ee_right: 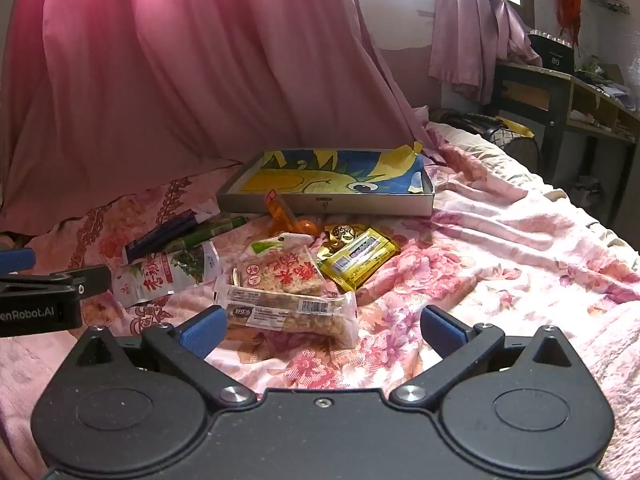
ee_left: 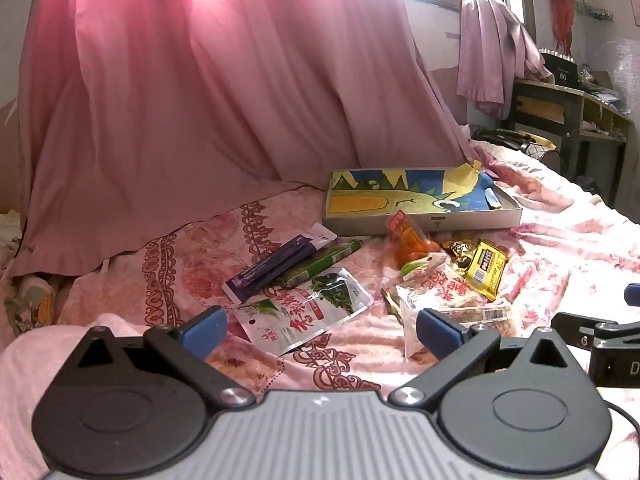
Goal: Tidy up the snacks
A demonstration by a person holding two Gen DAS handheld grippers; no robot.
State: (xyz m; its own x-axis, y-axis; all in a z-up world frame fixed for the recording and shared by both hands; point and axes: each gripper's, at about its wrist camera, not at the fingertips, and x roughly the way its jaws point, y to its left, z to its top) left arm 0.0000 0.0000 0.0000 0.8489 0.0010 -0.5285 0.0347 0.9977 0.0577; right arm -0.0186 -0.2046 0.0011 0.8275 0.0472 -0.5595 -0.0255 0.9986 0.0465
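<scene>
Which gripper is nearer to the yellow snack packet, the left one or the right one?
The right gripper. The yellow snack packet lies ahead of its open fingers, just beyond the clear rice-cracker pack. The left gripper sits farther left, facing the green-and-white seaweed pouch.

A lived-in bedroom at home: a bed under a pink floral bedspread (ee_right: 500,232), with a pink curtain (ee_left: 180,80) draped behind it. Beyond stands a cluttered wooden desk (ee_right: 560,92), and what looks like clothing (ee_left: 492,52) hangs by the window.
</scene>
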